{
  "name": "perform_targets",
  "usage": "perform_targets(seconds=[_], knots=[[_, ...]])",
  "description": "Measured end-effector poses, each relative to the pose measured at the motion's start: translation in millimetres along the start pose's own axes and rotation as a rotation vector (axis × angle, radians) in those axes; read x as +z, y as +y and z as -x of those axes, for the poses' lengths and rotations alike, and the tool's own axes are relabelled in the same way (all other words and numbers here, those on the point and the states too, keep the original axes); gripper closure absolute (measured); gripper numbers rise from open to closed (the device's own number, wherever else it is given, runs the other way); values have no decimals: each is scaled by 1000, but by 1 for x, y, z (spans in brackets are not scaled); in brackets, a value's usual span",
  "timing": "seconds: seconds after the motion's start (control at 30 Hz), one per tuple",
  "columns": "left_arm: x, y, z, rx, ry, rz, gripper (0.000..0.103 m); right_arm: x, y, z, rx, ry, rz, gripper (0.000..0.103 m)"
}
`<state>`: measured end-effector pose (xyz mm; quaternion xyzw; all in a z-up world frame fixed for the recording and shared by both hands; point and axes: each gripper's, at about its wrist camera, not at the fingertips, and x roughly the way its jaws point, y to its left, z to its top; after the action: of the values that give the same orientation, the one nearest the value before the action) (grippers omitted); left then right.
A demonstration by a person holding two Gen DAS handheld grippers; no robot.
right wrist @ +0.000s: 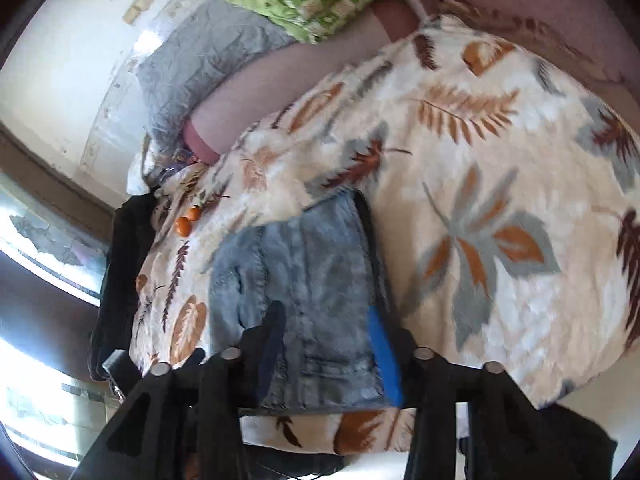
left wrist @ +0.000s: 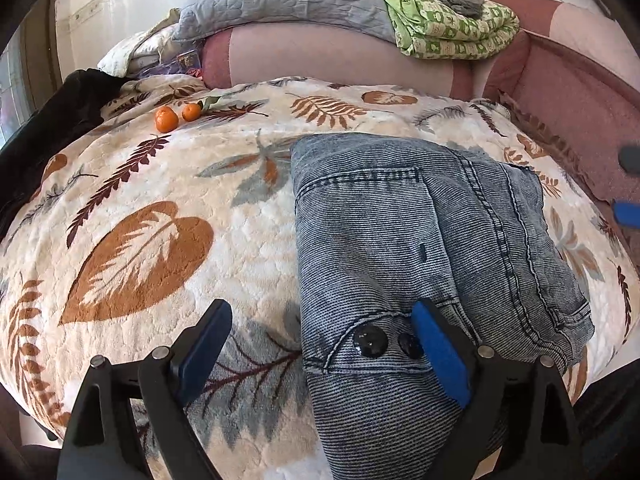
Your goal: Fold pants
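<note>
Left tool (left wrist: 320, 354), jaws wide apart and empty, hangs over the near left edge of the folded pants (left wrist: 432, 248), its right finger above the buttons. The right tool (right wrist: 328, 344), jaws part-open and gripping nothing, hangs over the pants' near right end. The bundle's long axis runs near to far on the bed (left wrist: 168, 184), right of centre.

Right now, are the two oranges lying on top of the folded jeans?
No, the oranges lie on the leaf-print blanket, well apart from the jeans.
</note>
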<state>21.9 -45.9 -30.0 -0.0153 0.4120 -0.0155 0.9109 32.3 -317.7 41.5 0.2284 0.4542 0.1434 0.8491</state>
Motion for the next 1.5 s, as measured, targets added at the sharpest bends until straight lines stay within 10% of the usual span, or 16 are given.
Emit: perform_targets(seconds=[0.17, 0.33, 0.63, 0.8, 0.93, 1.03, 1.5], knots=[[0, 1, 0, -9, 7, 3, 10, 45, 52, -61, 16, 73, 152, 39], [1, 4, -1, -36, 22, 18, 10, 36, 14, -151, -291, 229, 230, 38], [1, 4, 7, -40, -6, 21, 11, 19, 4, -135, -298, 198, 257, 37], [6, 22, 41, -55, -158, 113, 11, 19, 14, -137, -317, 197, 288, 36], [0, 17, 2, -39, 38, 55, 11, 18, 24, -141, -375, 200, 343, 33], [-2, 14, 1, -16, 12, 34, 10, 16, 29, -141, -463, 184, 388, 18], [-3, 12, 4, -5, 0, 27, 10, 4, 57, -116, -583, 50, 572, 18]])
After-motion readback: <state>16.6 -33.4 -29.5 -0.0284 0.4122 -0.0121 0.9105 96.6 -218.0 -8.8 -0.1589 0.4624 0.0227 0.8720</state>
